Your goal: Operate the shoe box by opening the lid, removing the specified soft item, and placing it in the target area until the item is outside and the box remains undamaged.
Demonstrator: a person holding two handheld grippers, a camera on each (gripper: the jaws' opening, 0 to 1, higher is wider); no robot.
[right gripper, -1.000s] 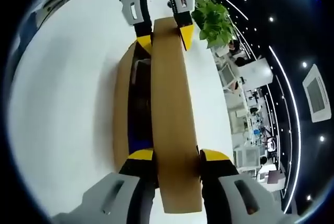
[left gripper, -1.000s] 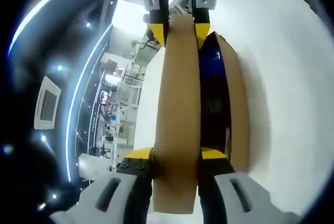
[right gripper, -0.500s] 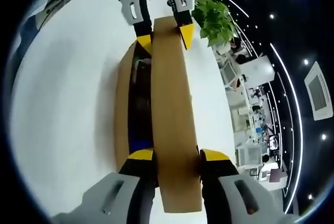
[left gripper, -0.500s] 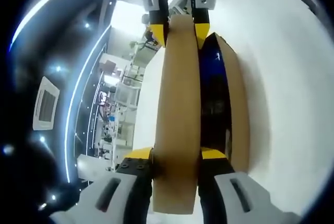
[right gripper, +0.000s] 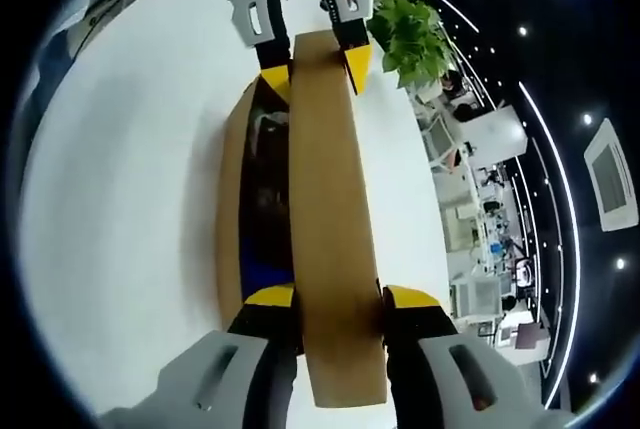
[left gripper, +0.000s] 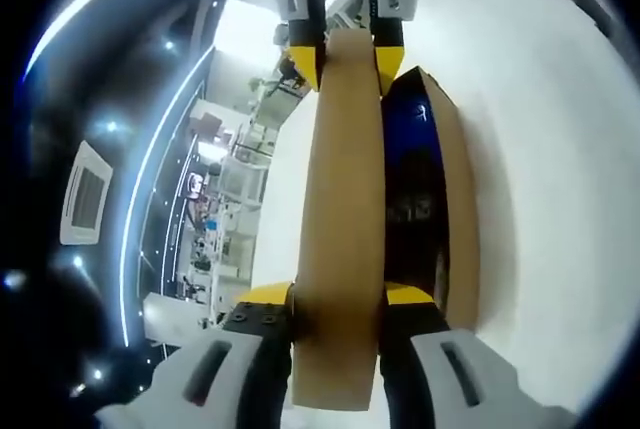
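Left gripper [left gripper: 337, 301]: nearest to me in the left gripper view, its two yellow-tipped jaws are clamped on the near end of the lid, one on each face of the panel.
Right gripper [right gripper: 337, 301]: in the right gripper view I have the same hold at the opposite end, jaws pinched on the lid's edge. In the left gripper view it shows at the far end [left gripper: 345, 57], and the left one shows at the far end of the right gripper view [right gripper: 312, 61].
Lid [left gripper: 338, 219]: a plain brown cardboard panel running straight away from each camera, held between the two grippers and raised off the box opening. It also runs up the middle of the right gripper view [right gripper: 332, 209].
Shoe box [left gripper: 460, 219]: sits on the white bench just beside the lifted lid, long side parallel to it. Its brown wall is on the far side of the dark opening; in the right gripper view the wall [right gripper: 230, 209] is on the other side.
Soft item [left gripper: 408, 144]: dark blue, inside the box, seen in the gap beside the lid; I cannot tell what it is. A blue patch of it shows in the right gripper view [right gripper: 262, 271].
Bench [left gripper: 560, 169]: white, carrying the box.
Plant [right gripper: 408, 34]: green leaves beyond the far end of the bench.
Change from a second ago: the gap between lid and box wall looks slightly wider in both views; both holds are unchanged.
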